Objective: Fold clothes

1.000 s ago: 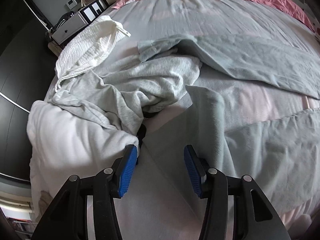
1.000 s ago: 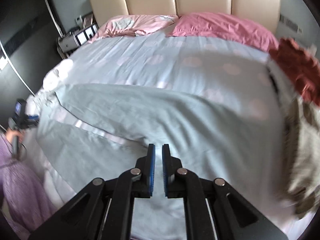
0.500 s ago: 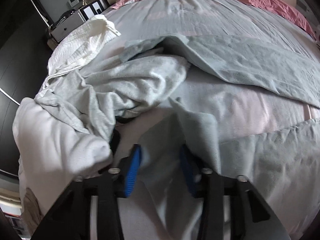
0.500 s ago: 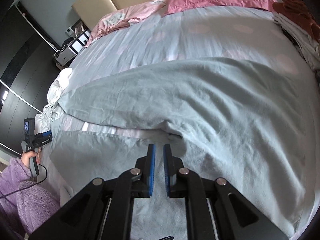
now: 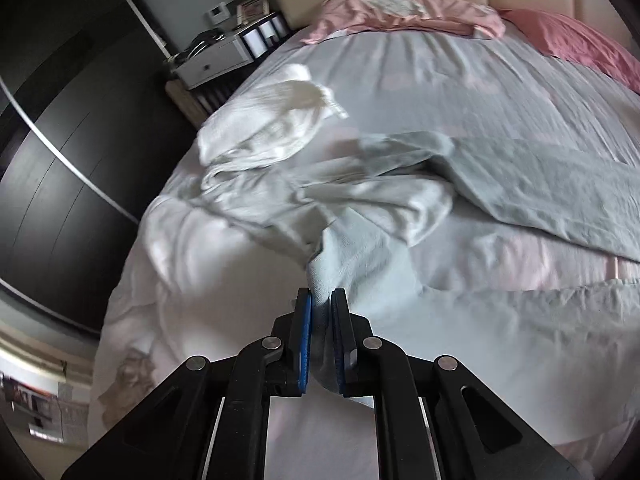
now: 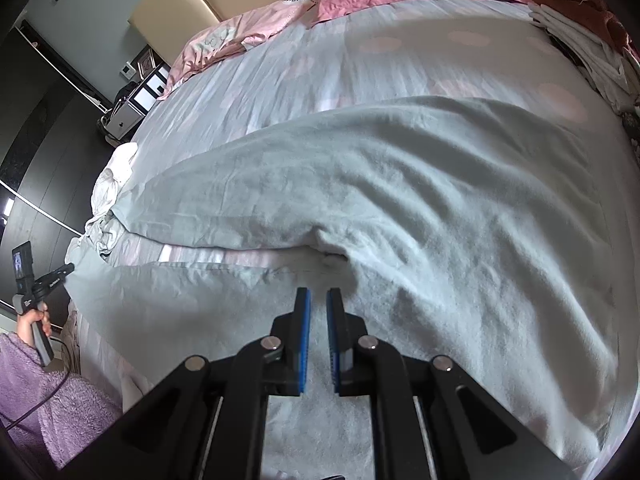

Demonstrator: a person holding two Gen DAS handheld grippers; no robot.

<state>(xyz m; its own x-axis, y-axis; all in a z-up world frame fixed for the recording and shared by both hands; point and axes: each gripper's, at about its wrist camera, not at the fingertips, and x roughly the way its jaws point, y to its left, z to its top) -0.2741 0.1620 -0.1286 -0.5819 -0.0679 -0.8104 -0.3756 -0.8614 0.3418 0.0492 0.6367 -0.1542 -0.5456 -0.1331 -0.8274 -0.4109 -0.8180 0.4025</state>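
Grey-green trousers (image 6: 400, 184) lie spread across the bed. In the left wrist view the end of one leg (image 5: 360, 256) is drawn up into my left gripper (image 5: 321, 296). Its jaws are closing, and the blue pads pinch the cloth. The other leg (image 5: 540, 184) lies flat to the right. My right gripper (image 6: 319, 296) is shut, with only a narrow slit and nothing held. It hangs low over the trousers near where the legs meet. The right wrist view shows the left gripper (image 6: 52, 278) at the far left in a hand (image 6: 32, 322).
A white garment (image 5: 272, 128) and a crumpled light grey one (image 5: 360, 196) lie at the bed's left side. Pink pillows (image 5: 400, 12) are at the headboard, with a nightstand (image 5: 216, 60) and dark wardrobe (image 5: 60, 160) to the left. Folded clothes (image 6: 580, 40) are stacked at the right.
My left gripper has closed on the trouser leg's end and risen, pulling the cloth up. The right gripper has sunk closer to the trousers and stayed shut.
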